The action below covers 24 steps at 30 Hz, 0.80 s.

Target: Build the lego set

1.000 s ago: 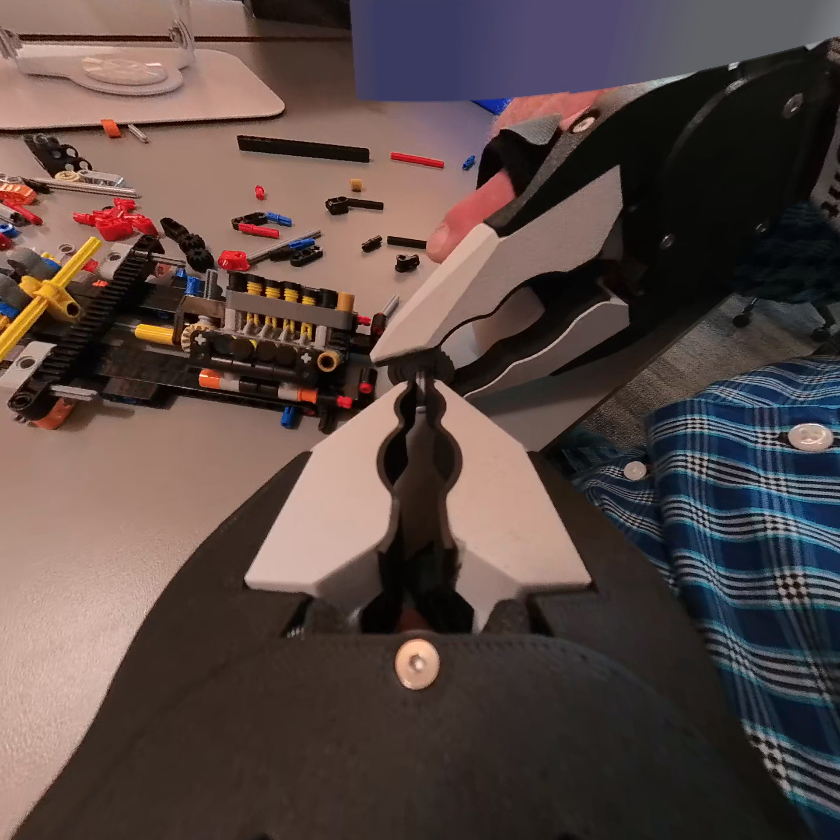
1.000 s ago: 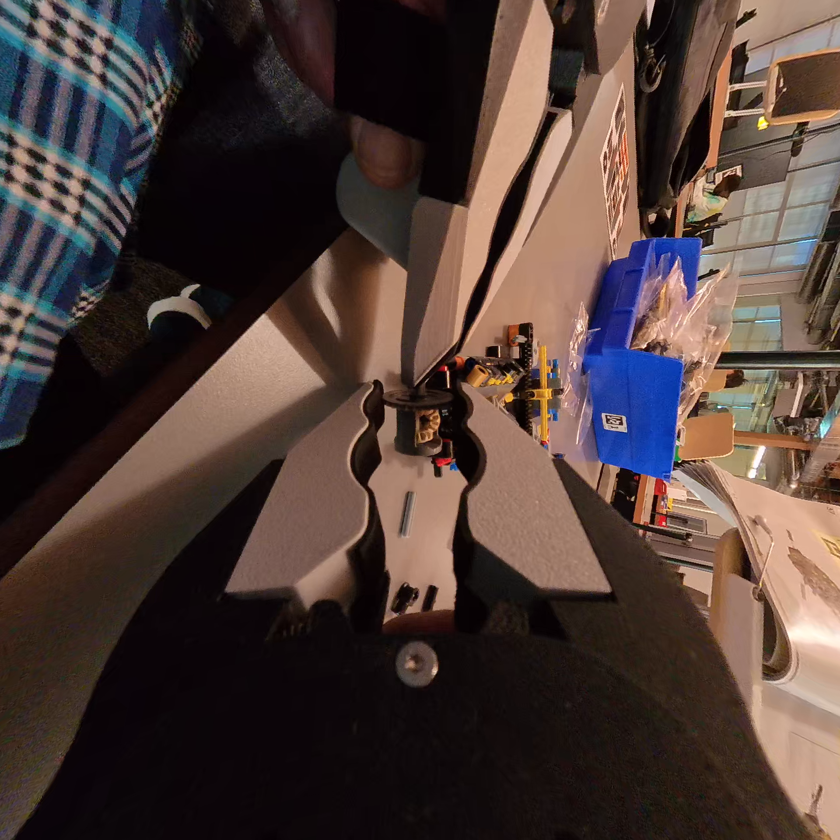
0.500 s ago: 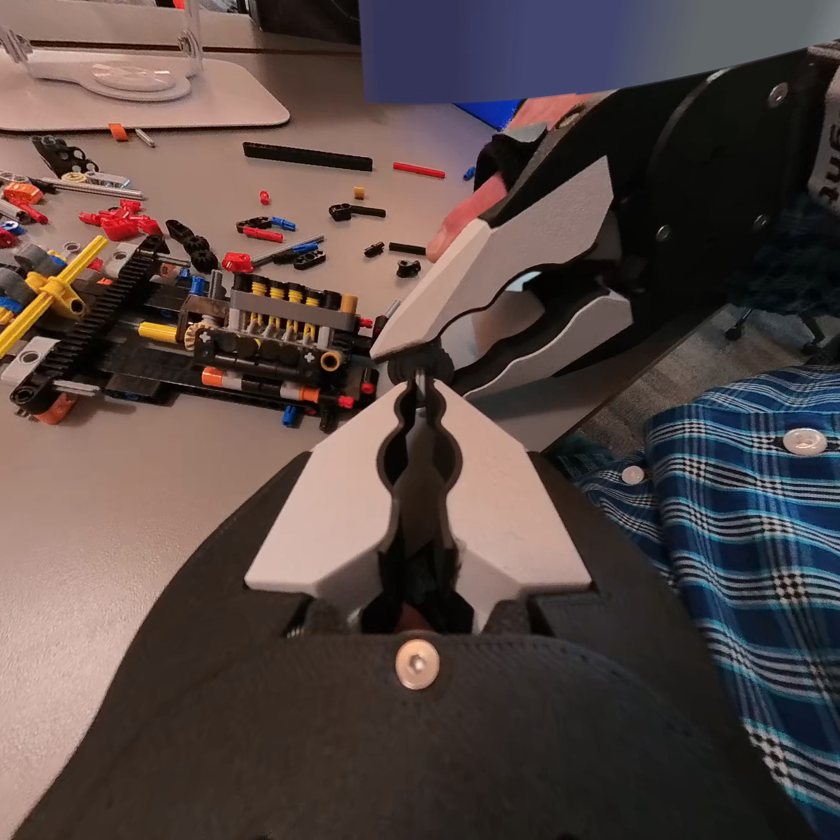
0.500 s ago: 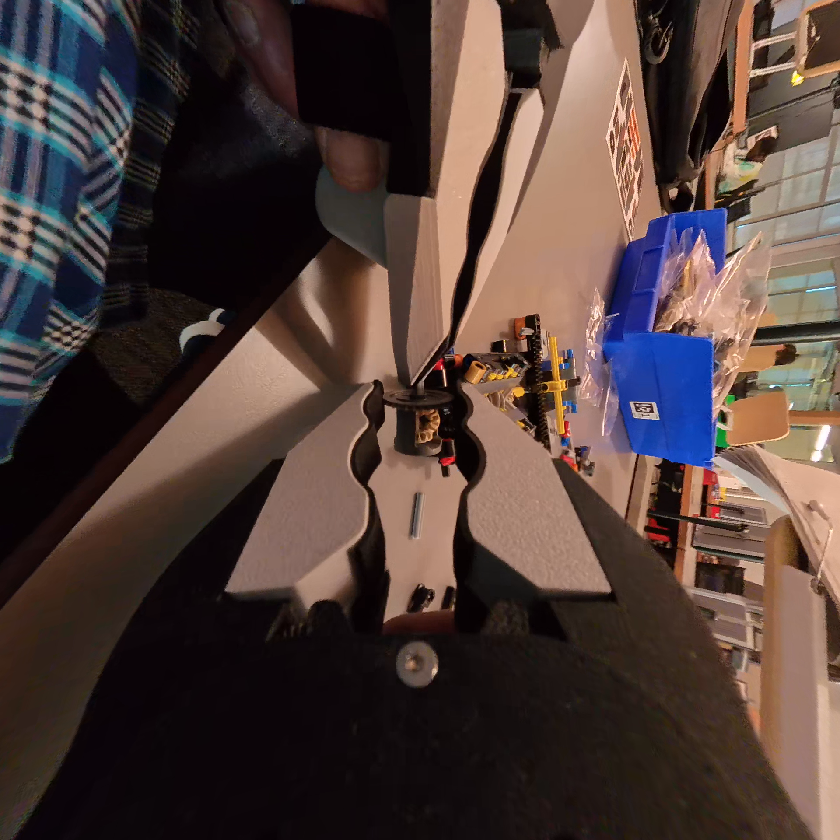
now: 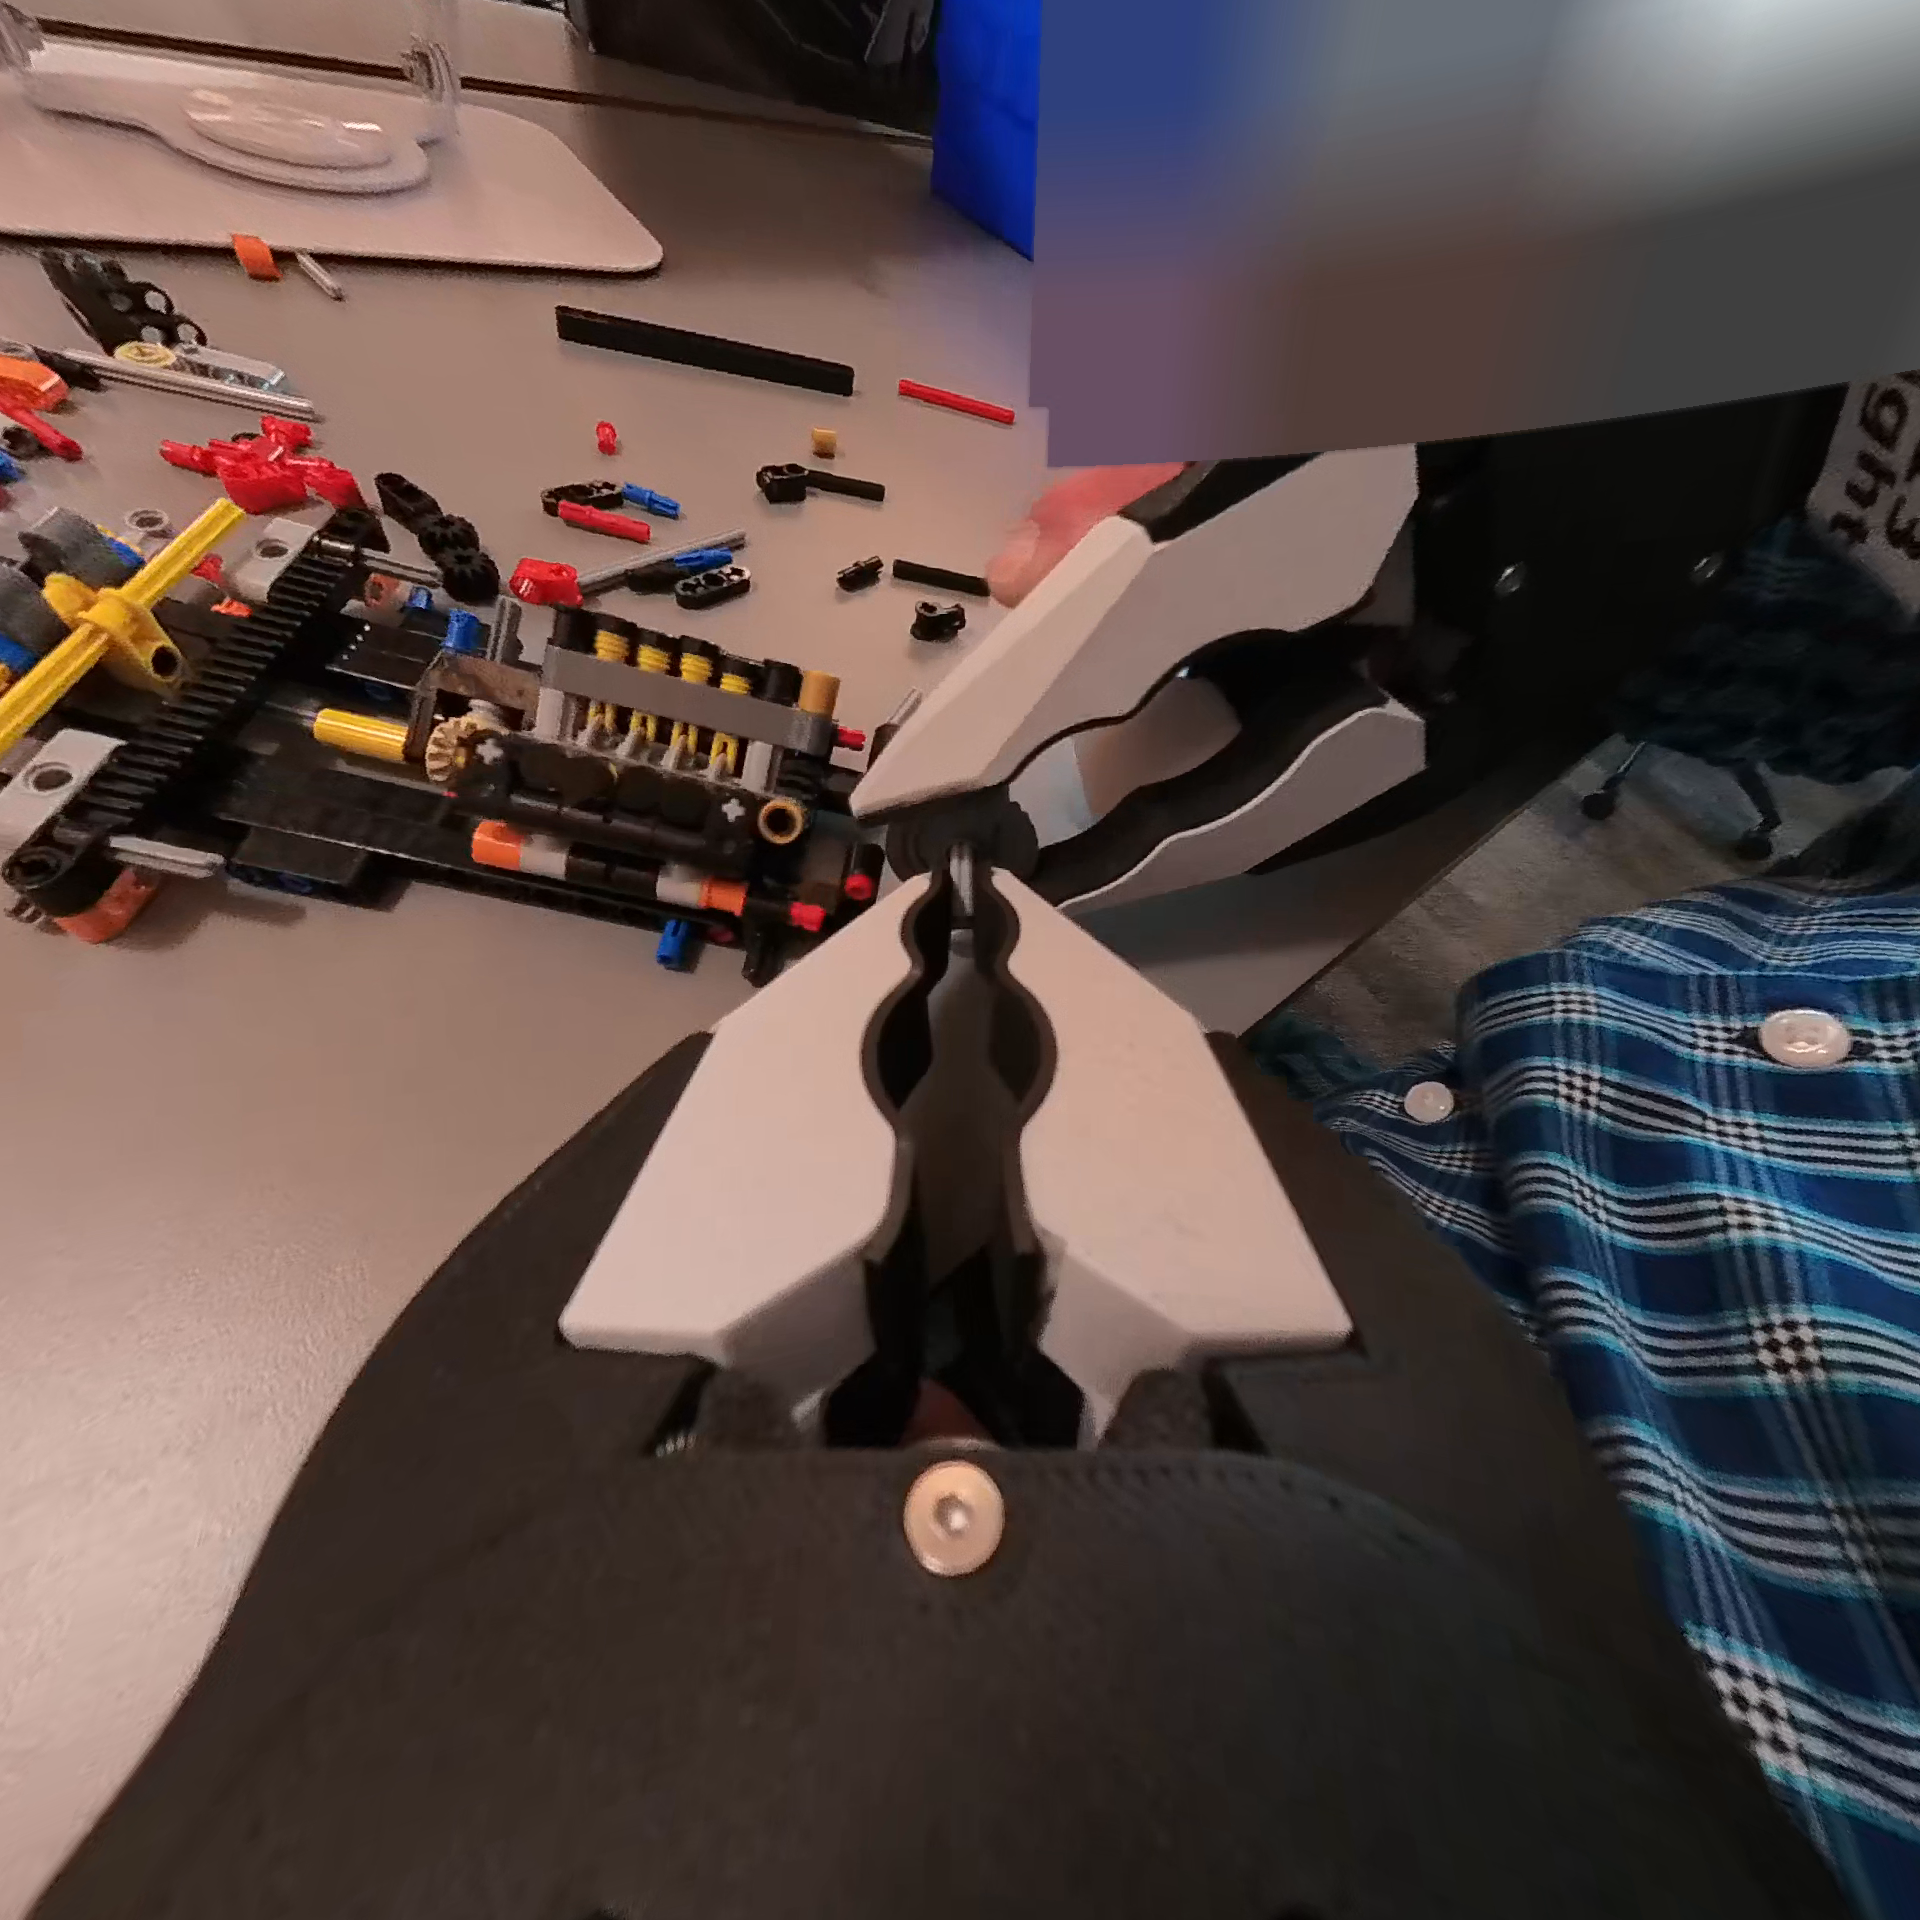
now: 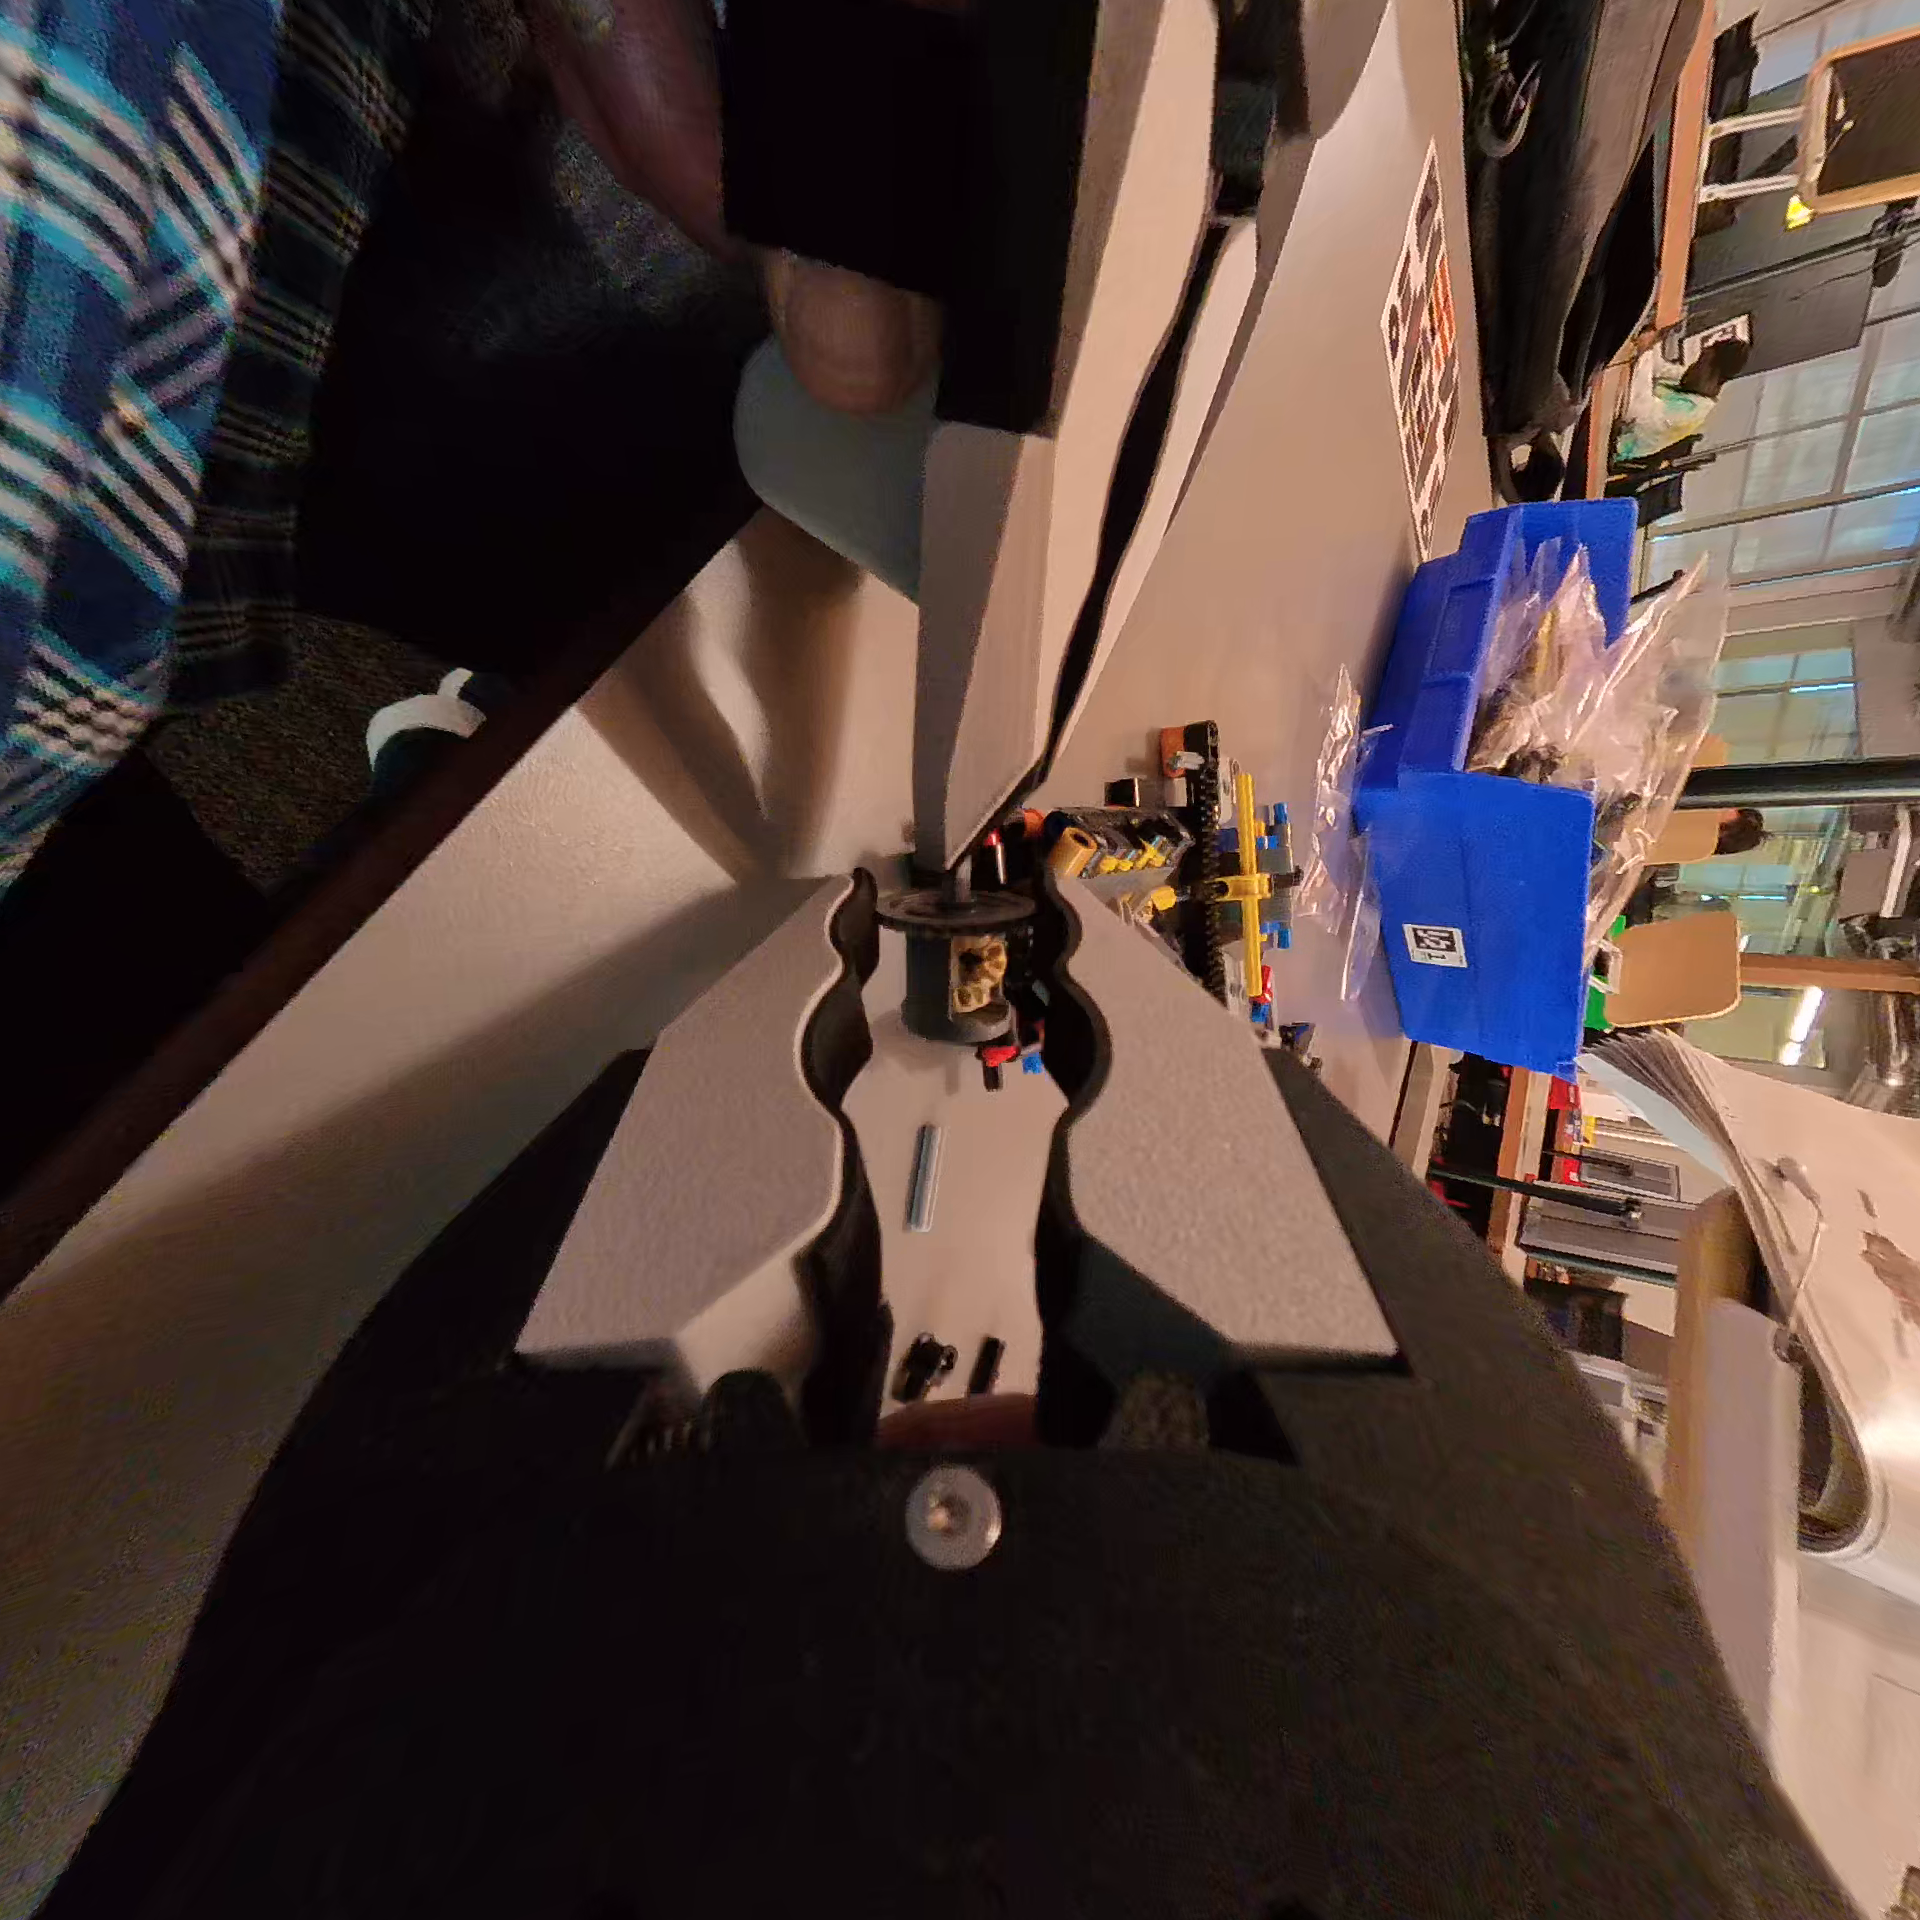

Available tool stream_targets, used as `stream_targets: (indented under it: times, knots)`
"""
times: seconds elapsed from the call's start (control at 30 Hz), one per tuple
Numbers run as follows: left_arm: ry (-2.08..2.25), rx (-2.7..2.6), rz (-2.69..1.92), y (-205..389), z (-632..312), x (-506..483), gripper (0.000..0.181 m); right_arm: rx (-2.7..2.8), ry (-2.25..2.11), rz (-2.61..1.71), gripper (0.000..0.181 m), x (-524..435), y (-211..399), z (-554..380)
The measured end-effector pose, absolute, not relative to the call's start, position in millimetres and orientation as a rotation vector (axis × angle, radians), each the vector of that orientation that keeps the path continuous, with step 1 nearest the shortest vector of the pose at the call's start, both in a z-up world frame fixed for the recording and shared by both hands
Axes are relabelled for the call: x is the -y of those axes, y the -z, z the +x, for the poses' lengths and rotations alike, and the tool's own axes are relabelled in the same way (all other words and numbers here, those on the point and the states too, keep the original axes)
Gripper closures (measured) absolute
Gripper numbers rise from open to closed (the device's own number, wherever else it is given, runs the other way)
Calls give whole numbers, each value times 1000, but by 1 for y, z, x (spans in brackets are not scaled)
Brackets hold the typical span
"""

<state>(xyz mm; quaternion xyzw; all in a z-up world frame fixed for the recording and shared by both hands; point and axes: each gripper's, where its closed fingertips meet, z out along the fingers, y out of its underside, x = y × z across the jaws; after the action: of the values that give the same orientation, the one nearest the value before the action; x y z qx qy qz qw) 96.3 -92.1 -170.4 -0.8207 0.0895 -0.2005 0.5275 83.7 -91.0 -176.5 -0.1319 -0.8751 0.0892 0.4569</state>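
Grey axle [image 5: 964,868] tip hidden, left claw [image 5: 961,904]

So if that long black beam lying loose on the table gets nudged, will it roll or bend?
The long black beam looks flat-sided and lies flat, so it would probably slide, not roll. It looks like rigid plastic, likely stiff and light.

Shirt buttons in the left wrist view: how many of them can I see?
2. One white button on the blue plaid shirt, far right; the second button to its left, near the shirt's edge. More may be hidden beyond the frame.
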Motion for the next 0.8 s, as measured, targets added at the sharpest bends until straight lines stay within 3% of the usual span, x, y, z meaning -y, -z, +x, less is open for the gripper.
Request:
stream_targets:
  times: [0.8]
  knots:
    - [425, -209, -1942, 163, 82, 104, 179, 2146, -118, -302, 153, 83, 177, 78]
